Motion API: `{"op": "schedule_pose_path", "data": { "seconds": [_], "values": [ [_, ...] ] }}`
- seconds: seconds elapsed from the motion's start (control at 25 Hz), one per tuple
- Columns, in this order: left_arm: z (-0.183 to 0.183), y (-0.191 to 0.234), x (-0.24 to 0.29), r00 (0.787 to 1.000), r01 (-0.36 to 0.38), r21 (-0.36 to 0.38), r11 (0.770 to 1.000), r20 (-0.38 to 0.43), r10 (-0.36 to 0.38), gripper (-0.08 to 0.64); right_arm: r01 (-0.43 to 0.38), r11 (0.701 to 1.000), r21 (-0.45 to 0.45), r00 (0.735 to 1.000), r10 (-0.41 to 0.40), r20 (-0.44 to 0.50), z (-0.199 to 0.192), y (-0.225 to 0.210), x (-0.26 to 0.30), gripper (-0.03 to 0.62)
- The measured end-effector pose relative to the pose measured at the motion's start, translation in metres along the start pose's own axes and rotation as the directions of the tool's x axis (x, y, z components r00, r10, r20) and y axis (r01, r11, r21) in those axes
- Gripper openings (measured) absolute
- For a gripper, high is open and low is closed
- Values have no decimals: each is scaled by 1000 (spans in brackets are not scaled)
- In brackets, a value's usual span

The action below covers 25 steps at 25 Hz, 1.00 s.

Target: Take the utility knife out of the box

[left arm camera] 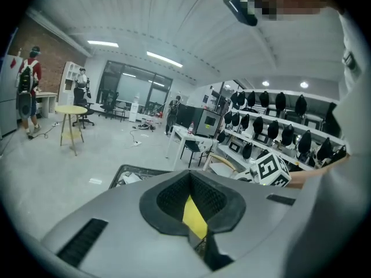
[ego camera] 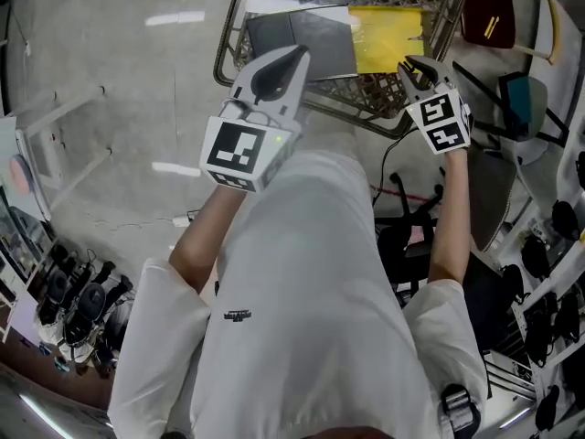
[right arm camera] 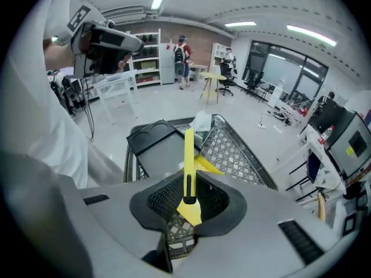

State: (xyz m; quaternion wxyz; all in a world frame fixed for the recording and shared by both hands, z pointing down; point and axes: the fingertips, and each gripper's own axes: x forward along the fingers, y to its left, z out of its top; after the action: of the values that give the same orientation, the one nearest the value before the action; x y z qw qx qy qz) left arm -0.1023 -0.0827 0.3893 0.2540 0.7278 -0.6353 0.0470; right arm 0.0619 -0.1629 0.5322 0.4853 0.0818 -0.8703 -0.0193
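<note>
My right gripper (right arm camera: 188, 206) is shut on a yellow utility knife (right arm camera: 188, 155) with a black slider. The knife stands straight up out of the jaws, above a wire basket (right arm camera: 235, 149). A flat grey tray (right arm camera: 156, 149) and a yellow packet (right arm camera: 207, 165) lie in that basket. From the head view the right gripper (ego camera: 416, 69) hovers over the basket's near right rim (ego camera: 384, 122); the knife itself does not show there. My left gripper (ego camera: 294, 58) is shut over the grey tray (ego camera: 302, 37). Only a yellow sliver shows through the gap between its pads (left arm camera: 168, 201).
The basket stands on a grey concrete floor. Chairs (ego camera: 489, 190) and cables crowd the right side, and a rack of headsets (ego camera: 78, 300) lines the left. A white table (right arm camera: 116, 88), a round yellow table (left arm camera: 71, 110) and people stand further off.
</note>
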Motion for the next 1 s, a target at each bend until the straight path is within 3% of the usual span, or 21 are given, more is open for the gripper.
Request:
{"op": "schedule_pose_path", "data": {
  "seconds": [0.2,0.48,0.68,0.84,1.0],
  "values": [
    [18,-4,-21,999,26,24,999,22,-27,2,84,988,128,982,-104,155,40,4,-57,52],
    [35,-13,-41,997,46,36,998,55,-48,2,182,941,286,903,-275,329,87,4,-128,54],
    [49,-19,-53,994,51,60,997,94,-57,2,196,884,424,814,-388,432,108,5,-177,54],
    [62,-29,-57,990,63,79,995,123,-73,2,225,848,479,742,-468,479,117,8,-208,54],
    [73,-40,-57,985,97,107,990,135,-111,2,218,809,546,647,-539,539,127,8,-237,54]
  ]
}}
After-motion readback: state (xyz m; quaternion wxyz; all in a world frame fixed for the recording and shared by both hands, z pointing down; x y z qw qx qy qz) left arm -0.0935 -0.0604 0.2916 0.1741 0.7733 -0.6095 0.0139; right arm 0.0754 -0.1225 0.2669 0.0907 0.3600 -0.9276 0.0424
